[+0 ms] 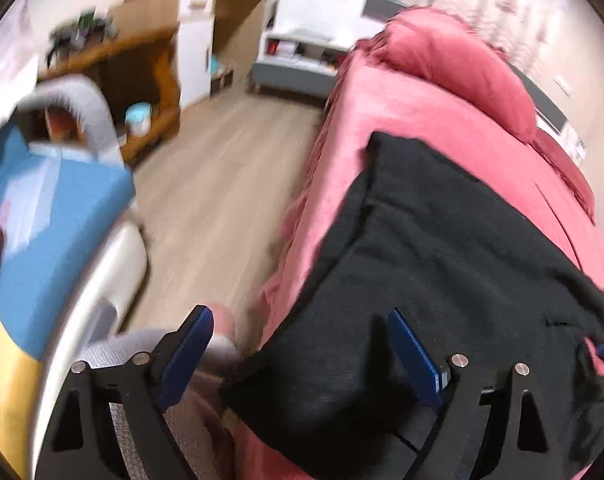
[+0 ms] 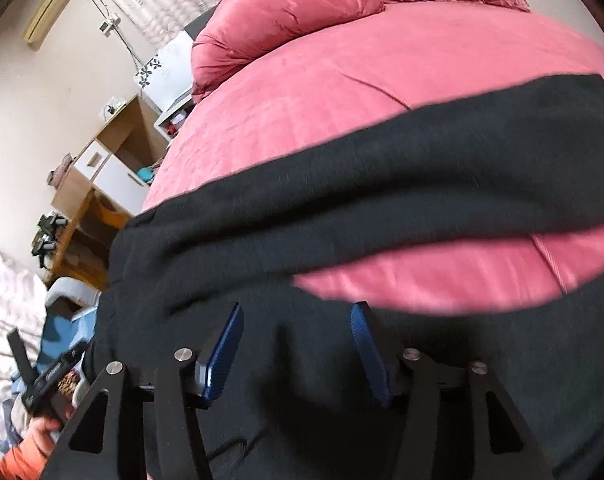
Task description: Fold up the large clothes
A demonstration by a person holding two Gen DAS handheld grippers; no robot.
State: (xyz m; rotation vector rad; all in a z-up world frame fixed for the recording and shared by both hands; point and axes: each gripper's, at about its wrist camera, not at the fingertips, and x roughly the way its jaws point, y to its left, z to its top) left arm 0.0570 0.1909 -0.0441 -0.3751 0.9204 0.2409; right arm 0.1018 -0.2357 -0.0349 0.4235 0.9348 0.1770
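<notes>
The black garment (image 1: 454,264) lies on my pink bed (image 1: 434,108), doubled over at least once. My left gripper (image 1: 302,350) and right gripper (image 2: 297,344) both stand open above it, gripping nothing. I judge that further folds and smoothing remain.

Bare wooden floor (image 1: 221,184) lies open left of the pink bed (image 1: 402,120); the black garment (image 1: 442,248) covers the bed's near end, pillows (image 2: 285,12) block its far end.
</notes>
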